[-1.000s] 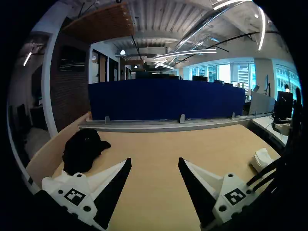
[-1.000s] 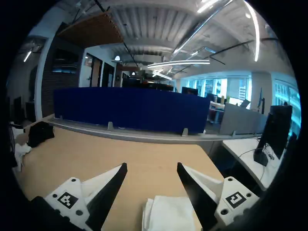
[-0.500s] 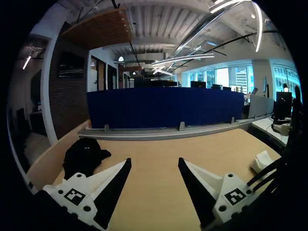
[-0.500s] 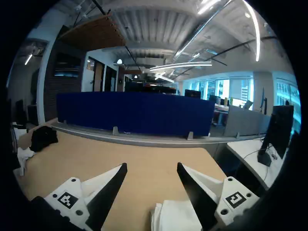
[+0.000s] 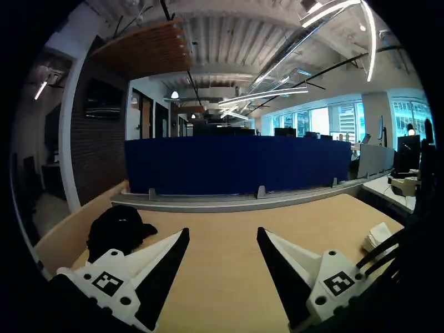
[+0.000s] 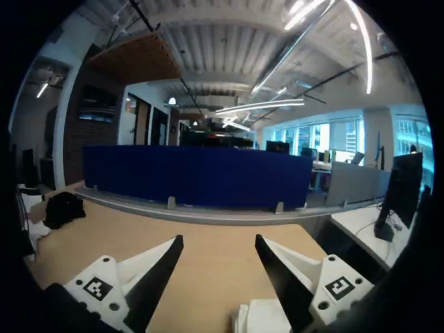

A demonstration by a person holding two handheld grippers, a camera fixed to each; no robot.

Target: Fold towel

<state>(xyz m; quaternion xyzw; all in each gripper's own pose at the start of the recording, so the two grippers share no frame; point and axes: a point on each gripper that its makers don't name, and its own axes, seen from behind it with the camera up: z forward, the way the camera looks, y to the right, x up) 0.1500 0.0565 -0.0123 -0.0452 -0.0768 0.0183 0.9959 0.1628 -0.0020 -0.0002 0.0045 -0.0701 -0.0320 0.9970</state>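
Now the left gripper [image 5: 222, 229] and right gripper [image 6: 218, 237] are open and empty; a white towel [image 6: 261, 319] lies just under the right gripper.

Left claw [image 5: 222, 230]: fingers [image 5: 161, 266] spread wide apart, tips pointing straight forward, held roughly level. Right claw [image 6: 218, 237]: same pose, spread wide apart, tips forward, roughly level, gripping nothing.

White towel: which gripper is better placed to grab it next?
Right, probably. The white towel lies close under the open right gripper; from the left gripper it sits far off at the edge of the table.
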